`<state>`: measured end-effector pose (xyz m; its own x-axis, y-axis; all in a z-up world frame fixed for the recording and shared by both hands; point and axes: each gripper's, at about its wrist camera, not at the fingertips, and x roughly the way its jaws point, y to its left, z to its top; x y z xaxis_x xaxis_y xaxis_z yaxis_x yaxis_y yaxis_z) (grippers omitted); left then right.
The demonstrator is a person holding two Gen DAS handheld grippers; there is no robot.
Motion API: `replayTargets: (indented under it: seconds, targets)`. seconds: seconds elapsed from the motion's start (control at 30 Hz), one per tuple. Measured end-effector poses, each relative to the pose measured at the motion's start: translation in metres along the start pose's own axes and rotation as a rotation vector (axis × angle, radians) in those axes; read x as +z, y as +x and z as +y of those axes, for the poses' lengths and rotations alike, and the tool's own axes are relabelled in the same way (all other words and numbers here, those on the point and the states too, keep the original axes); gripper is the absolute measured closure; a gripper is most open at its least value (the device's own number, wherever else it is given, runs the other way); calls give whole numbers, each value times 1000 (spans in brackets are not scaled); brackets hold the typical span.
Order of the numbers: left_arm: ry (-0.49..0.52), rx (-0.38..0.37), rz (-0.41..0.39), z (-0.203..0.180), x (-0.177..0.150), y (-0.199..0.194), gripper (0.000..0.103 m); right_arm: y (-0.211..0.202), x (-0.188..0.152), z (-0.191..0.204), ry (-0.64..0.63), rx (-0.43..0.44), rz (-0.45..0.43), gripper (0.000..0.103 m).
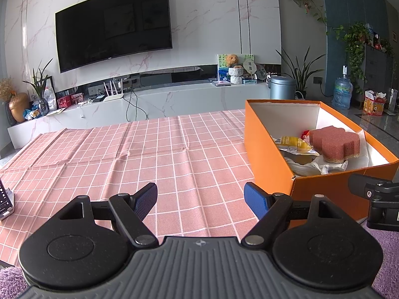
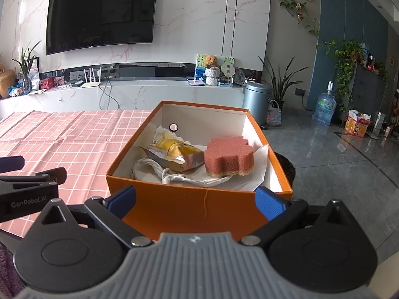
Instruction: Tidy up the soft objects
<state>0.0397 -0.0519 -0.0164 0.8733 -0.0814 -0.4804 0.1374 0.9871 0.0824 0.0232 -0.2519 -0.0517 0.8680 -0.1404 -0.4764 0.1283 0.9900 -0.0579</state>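
Left-wrist view. At the far left edge, a dark device [image 1: 4, 203] lies on the tabletop [image 1: 124, 154], which is covered by a pink checked cloth with white grid lines. The left gripper [image 1: 200, 199] hangs low over the bare cloth, its fingers [image 1: 146, 200] spread wide and holding nothing. To its right stands an open orange box [image 1: 266, 164] with a white interior, set at the right end of the tabletop. Part of the right gripper's black frame enters at the right margin, just beside the near corner of the box.

Right-wrist view. The left gripper's black frame shows at the left margin over the cloth. The right gripper [image 2: 197, 200] faces the near orange wall of the box, its blue-padded fingers [image 2: 268, 205] spread wide on either side of that wall and gripping nothing; whether the pads touch the cardboard cannot be told.

Contents of the box, left to right: a crumpled white cloth [image 2: 159, 172] along the near inner wall; a yellow and silver snack packet [image 2: 174, 155] lying partly over it; and a pink sponge [image 2: 229, 158] with a lobed outline and a tan underlayer, resting on white paper [image 2: 259, 167] toward the right wall. The packet and the sponge lie just beside each other.
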Motion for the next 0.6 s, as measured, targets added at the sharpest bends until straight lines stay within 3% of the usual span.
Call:
replayTargets:
  seconds: [0.6]
  targets:
    - [-1,1,0,1,0,0,10,1,1,-8,14,9,9,3]
